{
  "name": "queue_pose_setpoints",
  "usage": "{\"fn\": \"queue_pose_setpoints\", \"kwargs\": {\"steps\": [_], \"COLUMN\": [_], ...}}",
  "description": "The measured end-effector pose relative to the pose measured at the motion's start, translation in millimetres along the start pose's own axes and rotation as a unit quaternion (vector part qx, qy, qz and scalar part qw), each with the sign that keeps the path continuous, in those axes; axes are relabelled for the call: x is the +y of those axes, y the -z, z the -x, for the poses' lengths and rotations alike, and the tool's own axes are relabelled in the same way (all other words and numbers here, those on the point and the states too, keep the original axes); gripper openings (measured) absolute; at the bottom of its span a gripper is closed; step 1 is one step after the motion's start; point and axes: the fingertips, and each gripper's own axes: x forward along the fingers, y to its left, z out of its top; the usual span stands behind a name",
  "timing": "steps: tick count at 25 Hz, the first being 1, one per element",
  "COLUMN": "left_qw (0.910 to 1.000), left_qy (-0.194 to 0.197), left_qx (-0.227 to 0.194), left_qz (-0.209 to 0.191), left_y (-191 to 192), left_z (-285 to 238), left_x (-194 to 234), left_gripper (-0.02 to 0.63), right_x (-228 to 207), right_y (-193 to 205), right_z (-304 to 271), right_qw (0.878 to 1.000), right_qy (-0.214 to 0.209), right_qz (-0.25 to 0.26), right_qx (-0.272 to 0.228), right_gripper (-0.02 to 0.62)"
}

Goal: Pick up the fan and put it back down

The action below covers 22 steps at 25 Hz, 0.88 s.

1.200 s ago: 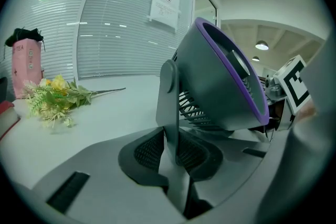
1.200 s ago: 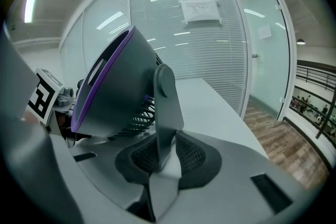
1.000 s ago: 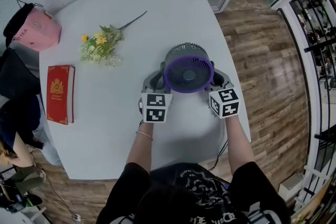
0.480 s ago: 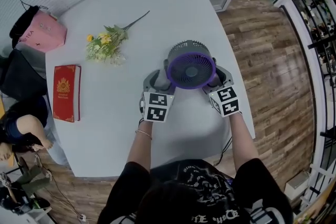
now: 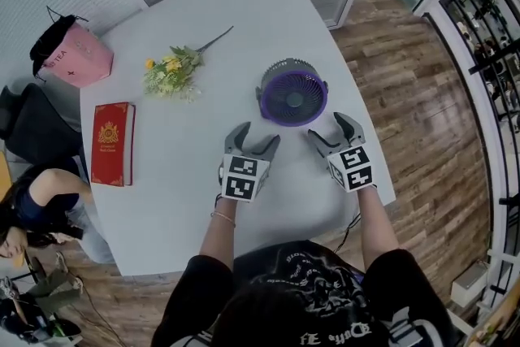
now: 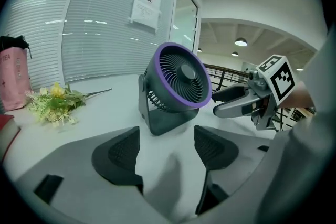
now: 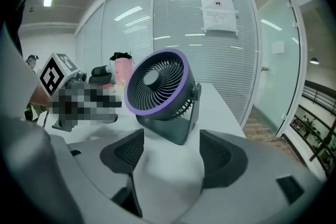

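The left gripper [image 5: 256,139] and the right gripper [image 5: 327,128] are shown released in the lower middle of the head view. Their jaws are spread wide, having just been opening, and only bare tabletop is seen between the pads in each gripper view. Most of the head view is filled by the white table [image 5: 244,8], whose far corner is set toward the upper middle. The fan [image 5: 292,93] is stood upright on its base on the table, right of centre. It is just above the two grippers and apart from both, with its purple-ringed grille turned toward the person. A pink bag [image 5: 77,57] is placed at the upper left, off the table's edge. A red book [image 5: 112,144] is laid flat near the left edge. A small bunch of yellow flowers [image 5: 172,71] is laid between the book and the fan.
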Motion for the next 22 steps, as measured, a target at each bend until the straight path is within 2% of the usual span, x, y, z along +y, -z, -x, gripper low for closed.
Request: {"fn": "queue_pose_setpoints", "kwargs": {"steps": [6,16,22], "left_qw": [0.9993,0.9975,0.9955], "left_qy": [0.01,0.017,0.024], "left_qx": [-0.026,-0.068,-0.083], "left_qz": [-0.027,-0.002,-0.038], "left_y": [0,18,33], "left_z": [49,150,203], "left_x": [-19,-25,-34], "left_gripper": [0.328,0.328,0.328], "right_x": [27,104,154], "right_y": [-13,-26,-33], "right_z": [42,107,143], "right_qw": [0.999,0.997,0.994], "right_qy": [0.029,0.057,0.076], "right_qz": [0.0,0.012,0.017], "right_qx": [-0.026,-0.052,-0.082], "right_gripper": [0.327,0.327,0.328]}}
